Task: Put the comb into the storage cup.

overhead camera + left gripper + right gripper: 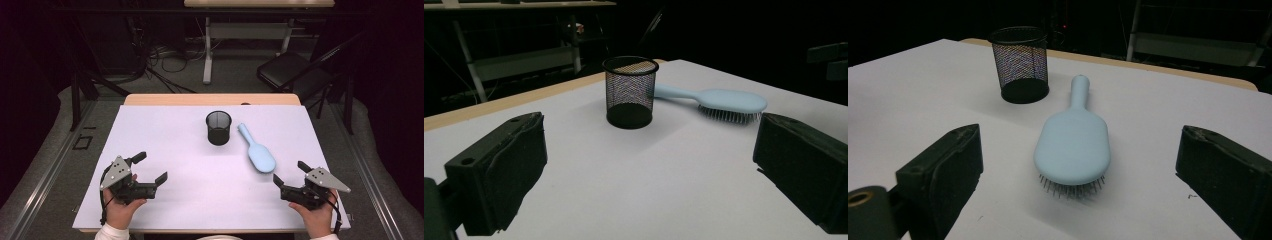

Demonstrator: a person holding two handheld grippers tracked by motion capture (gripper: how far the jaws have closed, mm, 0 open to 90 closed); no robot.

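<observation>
Nothing is gripped yet; the work looks to be at its start, likely lifting the pale blue plastic hairbrush [257, 151] toward the black wire-mesh cup [219, 128]. The right gripper [292, 179], lower right of the high view, has its jaws wide apart and empty, aimed at the brush; the left gripper [150, 167], lower left, likewise. The brush lies bristles down on the white table [165, 145], just right of centre, handle toward the cup. The next move would call for closing on the slim handle.

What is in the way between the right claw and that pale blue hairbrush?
Nothing visible: bare white table top lies between the open right claw and the bristles-down pale blue plastic hairbrush.
</observation>
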